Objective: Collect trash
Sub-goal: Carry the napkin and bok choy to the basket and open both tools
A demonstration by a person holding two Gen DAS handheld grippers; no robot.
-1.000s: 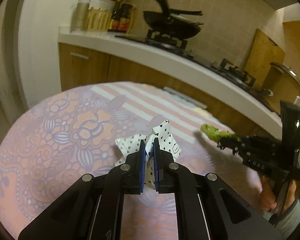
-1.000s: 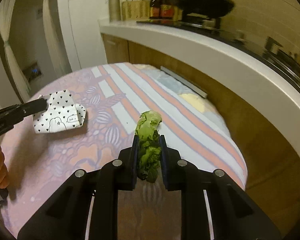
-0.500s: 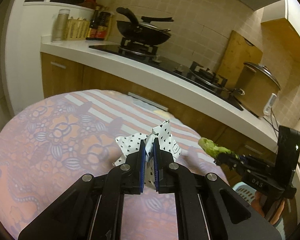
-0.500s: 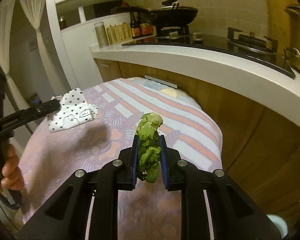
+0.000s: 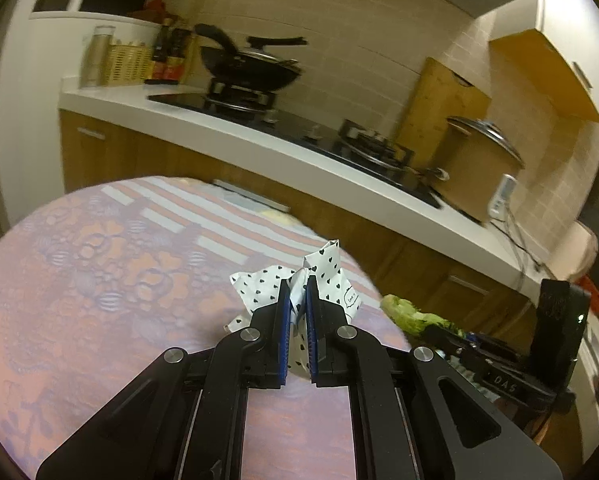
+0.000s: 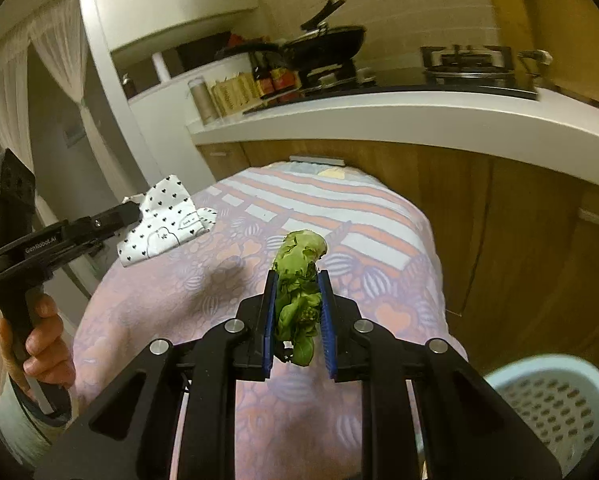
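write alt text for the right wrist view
The right gripper clamps a wad of green leaves above a patterned table. At left, the left gripper holds spotted paper; a basket sits lower right.

Matt black plastic tongs (image 5: 297, 280); printed cloth tablecloth (image 5: 99, 260); glossy wood cabinets (image 6: 499, 220).
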